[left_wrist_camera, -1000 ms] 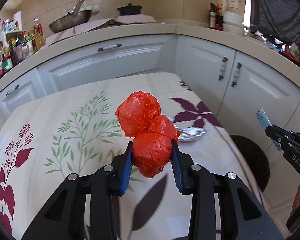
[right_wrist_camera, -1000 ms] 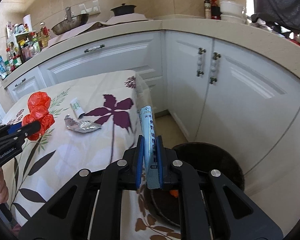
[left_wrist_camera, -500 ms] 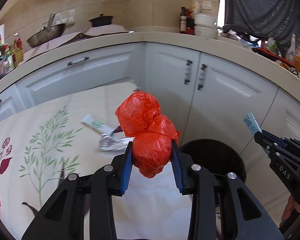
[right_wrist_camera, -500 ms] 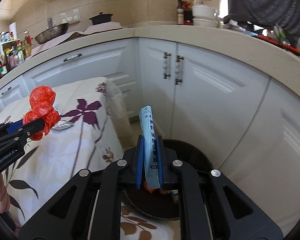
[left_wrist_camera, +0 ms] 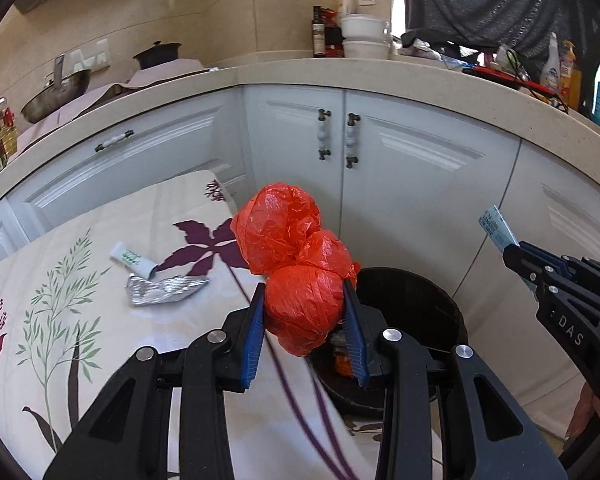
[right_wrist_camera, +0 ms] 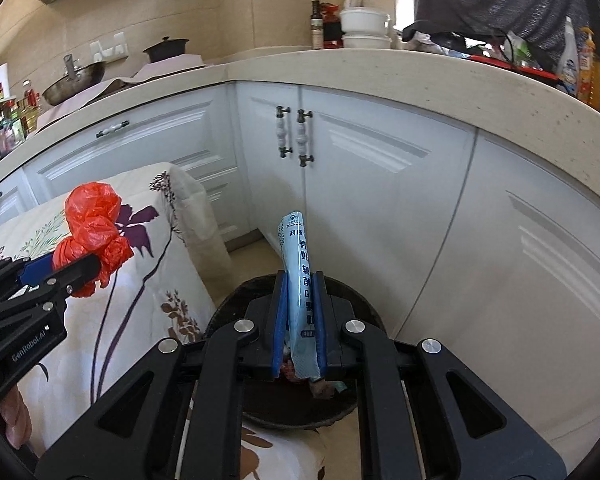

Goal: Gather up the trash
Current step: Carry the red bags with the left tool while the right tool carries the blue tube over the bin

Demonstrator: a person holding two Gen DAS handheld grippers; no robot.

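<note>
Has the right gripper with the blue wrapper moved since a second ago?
Yes. The right gripper, shut on the blue wrapper, has swung away from the table and over the dark bin.

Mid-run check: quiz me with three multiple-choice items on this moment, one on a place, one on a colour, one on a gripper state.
1. Where is the dark bin?
A. on the counter
B. on the floor by the white cabinets
C. on the table

2. Colour of the plastic bag in the left gripper?
A. green
B. red-orange
C. white

3. The right gripper is:
A. wide open and empty
B. shut on a spoon
C. shut on the pale blue packet

Answers: B, its rim sits below the cabinet doors; B, the bundle shows red-orange; C, both pads press the packet.
</note>
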